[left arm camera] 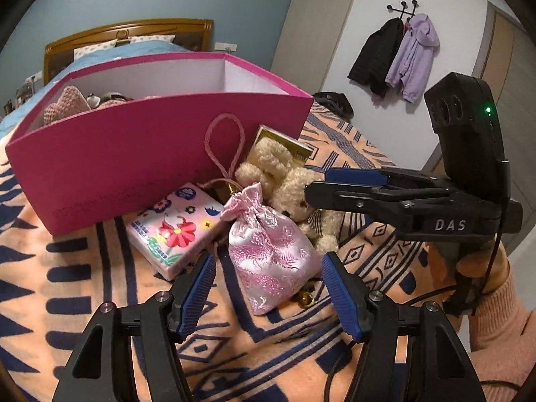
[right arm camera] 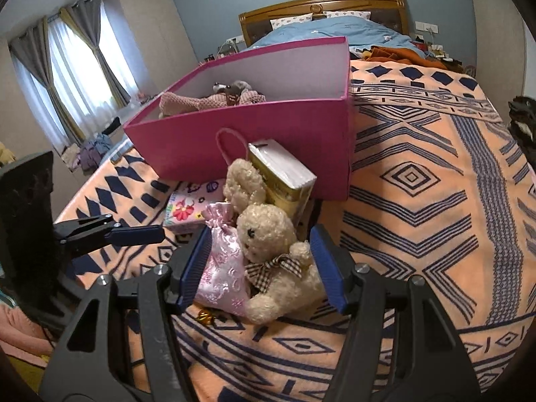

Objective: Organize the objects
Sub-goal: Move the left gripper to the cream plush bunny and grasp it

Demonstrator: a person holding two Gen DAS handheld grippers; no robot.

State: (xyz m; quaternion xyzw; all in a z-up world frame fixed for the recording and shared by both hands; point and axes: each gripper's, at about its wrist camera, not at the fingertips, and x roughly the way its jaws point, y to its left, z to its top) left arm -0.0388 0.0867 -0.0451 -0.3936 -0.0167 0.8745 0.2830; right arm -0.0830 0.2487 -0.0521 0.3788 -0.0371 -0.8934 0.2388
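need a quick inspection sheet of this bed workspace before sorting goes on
surface: patterned orange blanket on a bed.
job's things: open pink box with soft toys inside; in front of it a pink satin pouch, cream teddy bear, floral tissue pack, gold carton.
clutter: small gold bell by the pouch.
grippers: left claw open, pouch between its fingers, not pressed; right claw open around the bear and pouch.
cables: black cable on the right tool.
surroundings: jackets on wall hooks, curtains, headboard.
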